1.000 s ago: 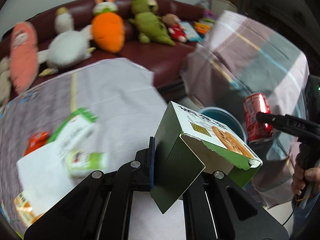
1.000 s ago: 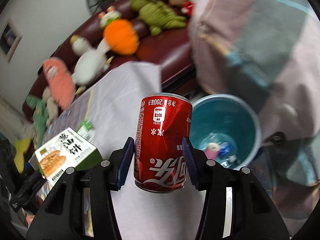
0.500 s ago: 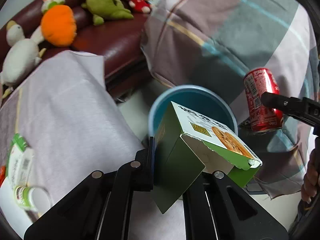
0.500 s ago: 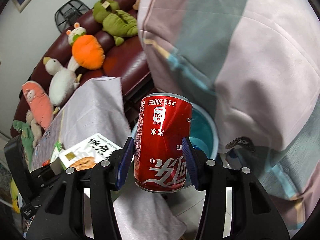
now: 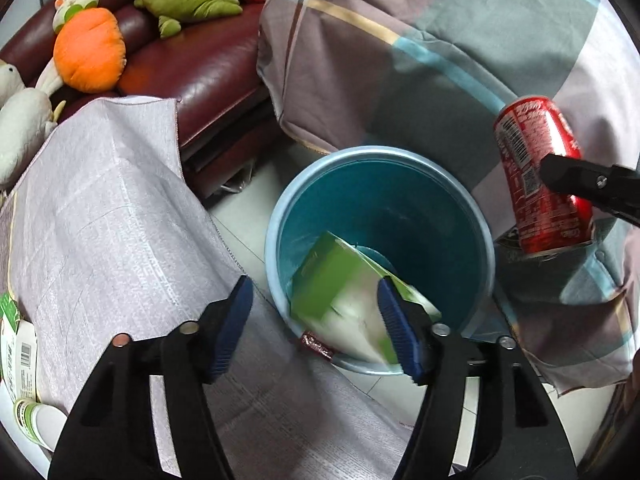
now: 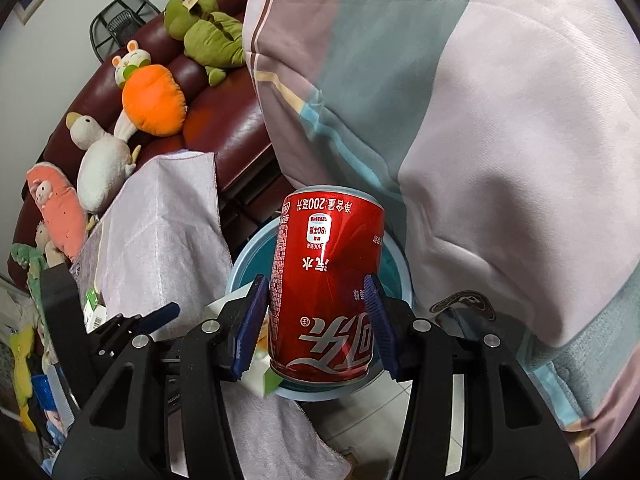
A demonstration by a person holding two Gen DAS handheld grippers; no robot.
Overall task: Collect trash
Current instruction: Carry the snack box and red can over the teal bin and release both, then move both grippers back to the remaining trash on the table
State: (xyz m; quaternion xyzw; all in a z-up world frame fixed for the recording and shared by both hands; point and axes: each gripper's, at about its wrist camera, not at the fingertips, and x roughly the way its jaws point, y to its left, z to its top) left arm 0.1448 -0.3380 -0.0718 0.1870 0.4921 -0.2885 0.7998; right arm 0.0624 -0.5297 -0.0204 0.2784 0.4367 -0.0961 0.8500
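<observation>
My left gripper (image 5: 316, 320) is open just above the near rim of the blue trash bin (image 5: 486, 236). A green and white carton (image 5: 340, 296), blurred, is inside the bin's mouth, free of the pads. My right gripper (image 6: 320, 320) is shut on a red soda can (image 6: 326, 292), held upright over the bin (image 6: 240, 268). The can (image 5: 536, 172) and one right finger also show at the right of the left wrist view, beside the bin's far right rim.
A table with a grey cloth (image 5: 104, 216) lies left of the bin, with packets (image 5: 20, 344) at its left edge. A dark red sofa (image 5: 200, 68) with plush toys (image 5: 88, 56) stands behind. A plaid sheet (image 5: 440, 52) hangs behind the bin.
My left gripper has opened and let go of the green carton, which drops into the bin. Both grippers have moved closer over the bin. The right still holds the can.
</observation>
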